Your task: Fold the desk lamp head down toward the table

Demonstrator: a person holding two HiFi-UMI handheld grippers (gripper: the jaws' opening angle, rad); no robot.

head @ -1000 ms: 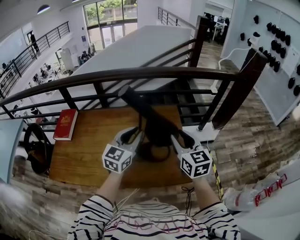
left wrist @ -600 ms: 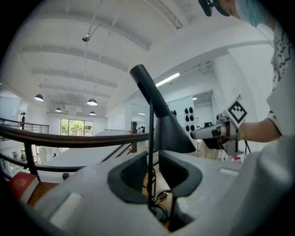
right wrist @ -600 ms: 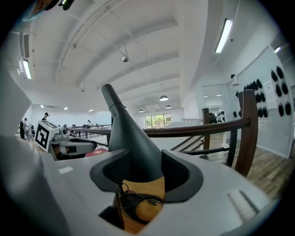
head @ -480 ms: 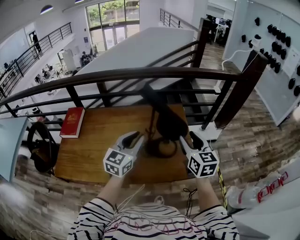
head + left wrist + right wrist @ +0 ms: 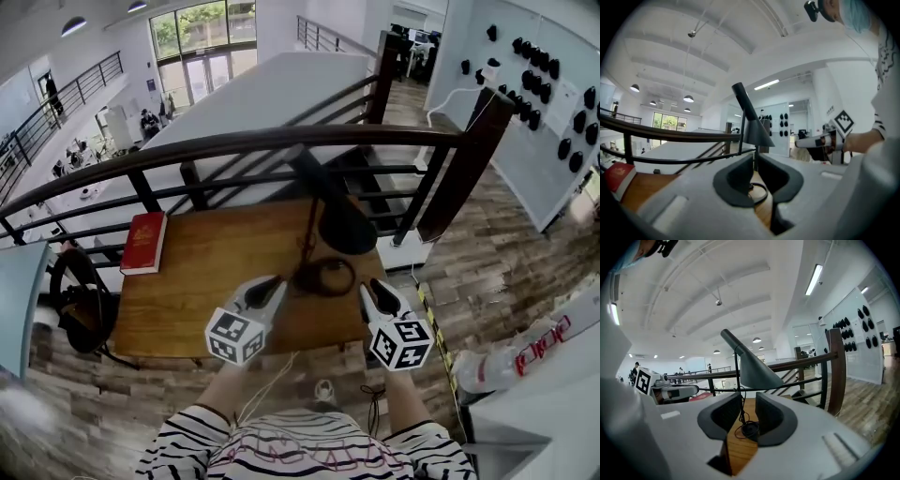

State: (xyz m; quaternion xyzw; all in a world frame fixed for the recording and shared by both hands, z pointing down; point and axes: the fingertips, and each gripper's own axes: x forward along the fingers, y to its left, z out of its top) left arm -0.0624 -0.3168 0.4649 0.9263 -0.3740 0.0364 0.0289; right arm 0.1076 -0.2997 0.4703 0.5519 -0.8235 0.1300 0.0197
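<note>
lamp stands at the far right of the worktop, its shade already tipped low over the base. left gripper and right gripper sit near the front edge, apart from the lamp. both sets of fingers have just been closing, the left to a thin slit, the right to a wider gap, with nothing between them. judgement: fold looks about done. if more tilt is wanted, steady the base with the left and press the shade slowly with the right.
</note>
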